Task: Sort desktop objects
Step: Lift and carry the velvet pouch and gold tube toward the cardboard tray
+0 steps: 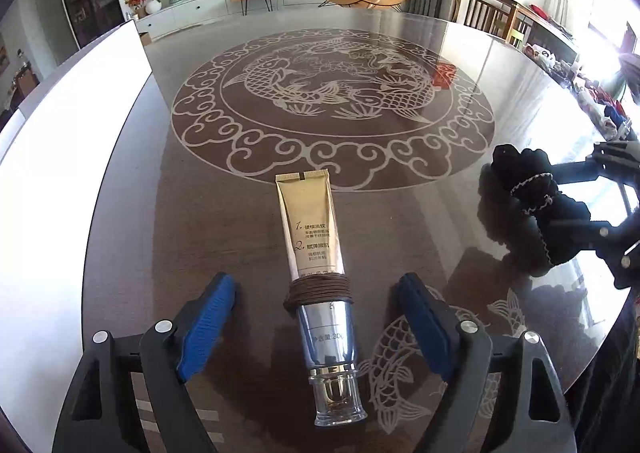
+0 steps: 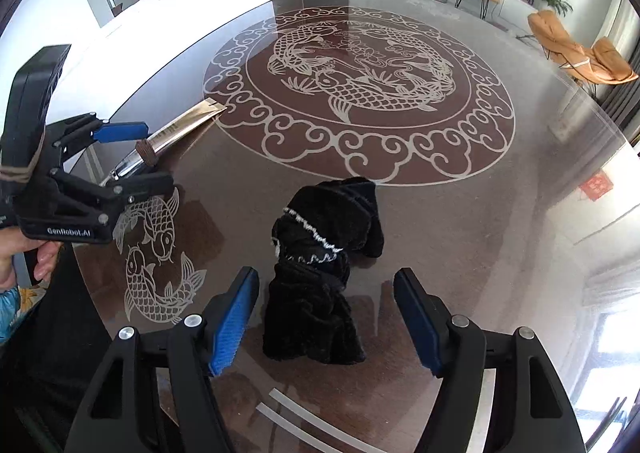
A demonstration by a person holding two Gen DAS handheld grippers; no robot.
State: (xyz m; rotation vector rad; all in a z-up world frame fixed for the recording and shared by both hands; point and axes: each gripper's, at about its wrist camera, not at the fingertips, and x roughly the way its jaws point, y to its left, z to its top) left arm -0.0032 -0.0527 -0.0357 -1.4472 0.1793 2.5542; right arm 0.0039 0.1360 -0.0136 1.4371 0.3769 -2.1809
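A gold and silver cosmetic tube (image 1: 314, 233) lies on the table, cap toward me, with a brown cord (image 1: 319, 289) wound around its middle. My left gripper (image 1: 315, 279) stands open astride it, and neither blue pad touches it. A crumpled black cloth with white stitching (image 2: 320, 293) lies to the right; it also shows in the left wrist view (image 1: 532, 205). My right gripper (image 2: 326, 272) is open around the cloth with a gap on each side. The right wrist view shows the left gripper (image 2: 146, 155), held by a hand, over the tube (image 2: 180, 125).
The round dark glass table (image 1: 240, 213) carries a white carp medallion in its middle and a small fish pair near its front edge. A white panel (image 1: 80, 113) runs along the left rim. Wooden chairs (image 1: 488, 13) stand behind the far right edge.
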